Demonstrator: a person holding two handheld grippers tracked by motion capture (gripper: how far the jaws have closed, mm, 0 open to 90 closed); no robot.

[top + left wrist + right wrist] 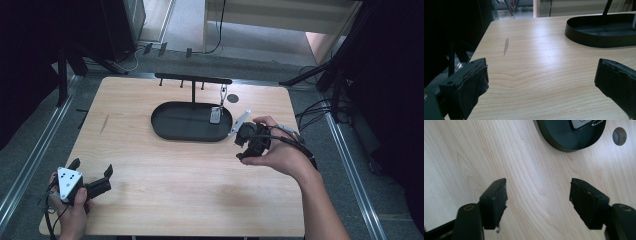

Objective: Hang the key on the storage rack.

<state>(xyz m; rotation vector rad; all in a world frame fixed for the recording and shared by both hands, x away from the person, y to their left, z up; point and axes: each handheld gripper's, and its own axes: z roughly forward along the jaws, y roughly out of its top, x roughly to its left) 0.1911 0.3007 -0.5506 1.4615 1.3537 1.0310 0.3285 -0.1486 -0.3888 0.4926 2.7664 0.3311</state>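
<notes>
The right claw [239, 142] is hovering over the table [190, 190] at about 3 o'clock from the table's middle, its jaws standing spread with only bare wood between them; in the right gripper view the right claw [537, 195] is looking straight down on the grain. Nearest to it, just toward 10 o'clock, the black oval tray [172, 131] is sitting on the far half of the table. A small silver remote-like fob [215, 115] is lying in the tray's right end, hanging by a clip from the black rack [193, 78] whose post is rising out of the tray. A grey round plug [233, 98] is sitting in the tabletop at about 1 o'clock from the tray, apart from its rim. In the right gripper view the tray's wall [554, 141] is curving across the path toward the fob [584, 123].

The left claw [92, 169] is resting at the table's near left corner, around 8 o'clock, well apart from the tray, its jaws also gaping wide with nothing between them. In the left gripper view a grey scuff mark [506, 46] is showing on the wood ahead.
</notes>
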